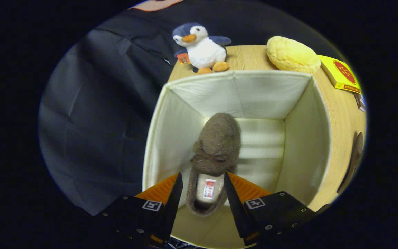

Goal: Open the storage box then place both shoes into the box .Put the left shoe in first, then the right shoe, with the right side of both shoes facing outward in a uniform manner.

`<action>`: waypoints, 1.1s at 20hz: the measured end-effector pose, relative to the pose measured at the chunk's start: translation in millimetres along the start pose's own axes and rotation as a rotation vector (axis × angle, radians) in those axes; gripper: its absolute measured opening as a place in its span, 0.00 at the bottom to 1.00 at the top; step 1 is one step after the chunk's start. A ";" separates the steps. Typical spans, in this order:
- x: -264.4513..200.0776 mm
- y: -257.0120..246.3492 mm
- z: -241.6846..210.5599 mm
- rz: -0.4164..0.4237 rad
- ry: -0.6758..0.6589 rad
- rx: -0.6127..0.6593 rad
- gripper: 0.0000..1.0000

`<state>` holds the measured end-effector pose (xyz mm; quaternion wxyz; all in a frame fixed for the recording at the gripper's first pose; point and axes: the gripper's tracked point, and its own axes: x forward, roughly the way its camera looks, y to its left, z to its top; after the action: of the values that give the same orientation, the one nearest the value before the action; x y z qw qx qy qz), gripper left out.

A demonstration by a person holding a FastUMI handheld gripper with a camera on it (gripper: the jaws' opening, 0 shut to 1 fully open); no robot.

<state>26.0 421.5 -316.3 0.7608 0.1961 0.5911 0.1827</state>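
Brown fuzzy shoe [216,152] sits between the fingers [202,188], heel end nearest, toe pointing down into the open storage box [171,138]. Both fingers press the shoe's sides near its opening, so it is clamped. Box is cream fabric inside, standing on a wood-grain counter [340,117]. Beyond the far rim: plush penguin [202,46], then a yellow bun-shaped toy [292,55] beside a yellow carton [340,74]. Another dark shoe-like shape [354,155] lies on the counter beside the box; cannot tell more.
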 end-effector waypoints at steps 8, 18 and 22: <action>-139.6 -39.2 27.7 0.130 -0.212 -0.028 0.89; -210.5 -212.9 1.0 -0.096 -0.334 -0.077 0.90; -216.9 -268.1 -19.8 -0.131 -0.334 -0.020 0.90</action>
<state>-31.7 83.0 -279.1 0.8606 0.1772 0.4661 0.1034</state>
